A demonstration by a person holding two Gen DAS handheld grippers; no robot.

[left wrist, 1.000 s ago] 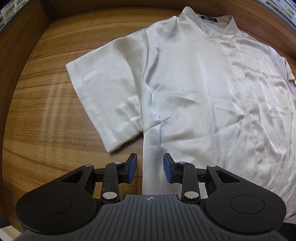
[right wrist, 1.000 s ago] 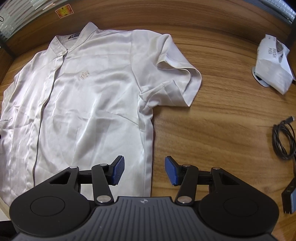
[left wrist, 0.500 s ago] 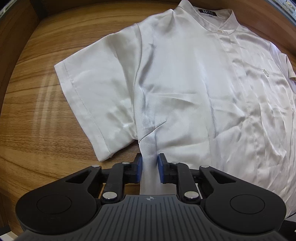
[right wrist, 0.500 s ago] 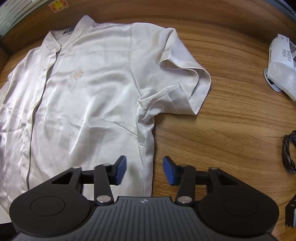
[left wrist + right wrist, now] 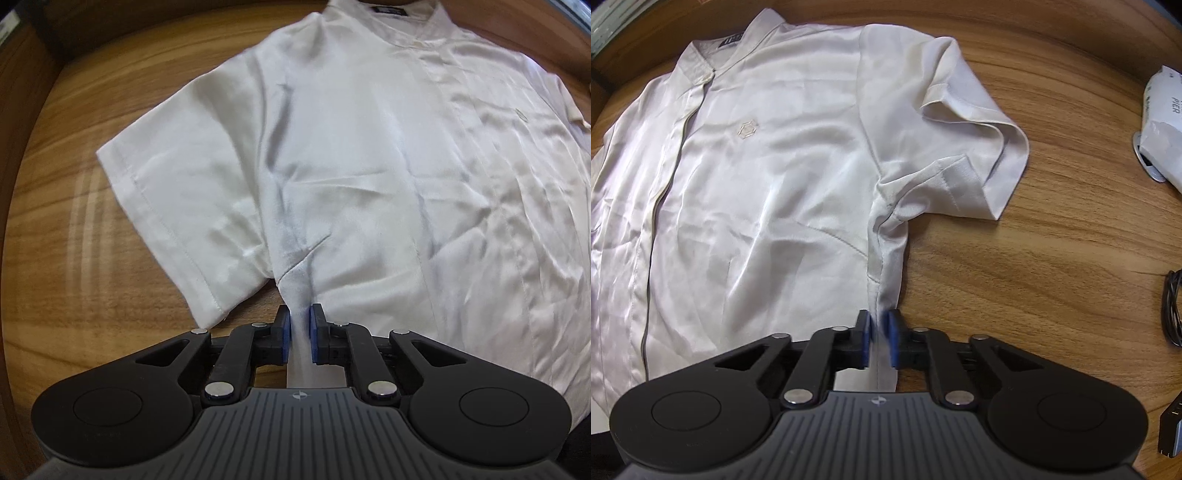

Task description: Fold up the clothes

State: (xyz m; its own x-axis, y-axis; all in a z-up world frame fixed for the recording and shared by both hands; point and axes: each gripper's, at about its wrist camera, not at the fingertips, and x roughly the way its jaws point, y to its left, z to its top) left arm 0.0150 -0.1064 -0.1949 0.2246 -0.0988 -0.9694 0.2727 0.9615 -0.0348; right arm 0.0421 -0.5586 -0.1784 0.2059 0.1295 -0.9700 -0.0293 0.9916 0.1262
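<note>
Cream satin short-sleeved shirt lies front-up, spread flat on the wooden counter, collar at far end. Black neck label w/ pale lettering, too blurred to read. Small hexagon logo stitched on chest. Left gripper: jaws pinching shirt's side seam just below the armpit. Right gripper: jaws pinching the opposite side seam; blue pads motion-blurred. Right sleeve crumpled, cuff folded over. White paper bag at frame edge, cut off, reads "PIER". Black coiled cable & black plug partly out of frame.
</note>
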